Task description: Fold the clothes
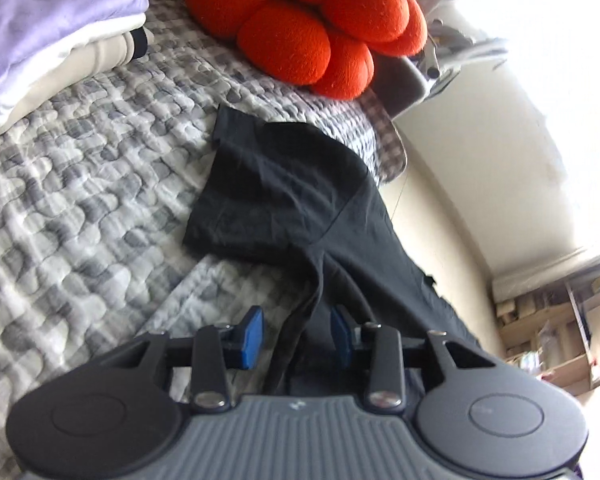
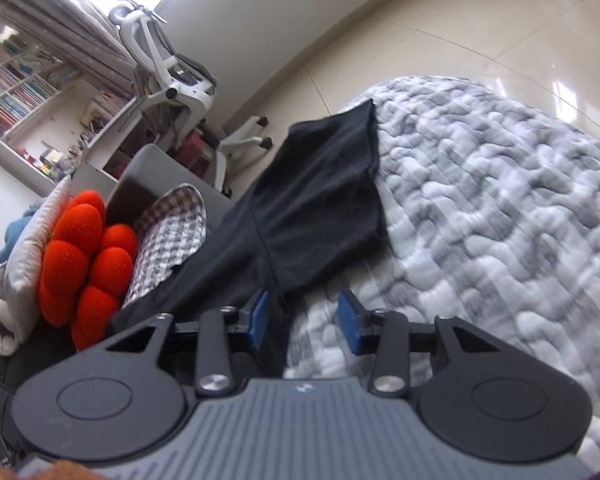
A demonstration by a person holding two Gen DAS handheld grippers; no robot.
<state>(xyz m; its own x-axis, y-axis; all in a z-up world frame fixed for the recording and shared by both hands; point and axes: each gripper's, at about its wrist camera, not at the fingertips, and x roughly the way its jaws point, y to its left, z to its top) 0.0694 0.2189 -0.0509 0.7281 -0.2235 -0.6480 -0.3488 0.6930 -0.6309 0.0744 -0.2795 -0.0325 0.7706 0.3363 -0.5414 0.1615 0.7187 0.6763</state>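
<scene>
- A black shirt (image 1: 284,196) lies on a grey quilt (image 1: 80,200), its long axis running away from the left gripper (image 1: 296,336) toward the far edge of the bed.
- One sleeve (image 1: 240,136) is spread flat ahead and slightly left of that gripper; the rest of the shirt trails back toward it, gathered into a narrow fold.
- The left gripper's blue pads (image 1: 253,338) stand apart; the gathered cloth passes between them, close to the right pad, but a gap shows at the left one.
- From the right gripper (image 2: 306,324), the shirt (image 2: 312,200) stretches ahead and leftward, the sleeve (image 2: 340,148) pointing away.
- The right gripper's pads (image 2: 350,322) stand apart over the quilt (image 2: 500,220); the shirt's edge lies against the left pad, nothing clamped.
- An orange cushion (image 1: 312,20) sits beyond the shirt, folded clothes (image 1: 48,28) far left.
</scene>
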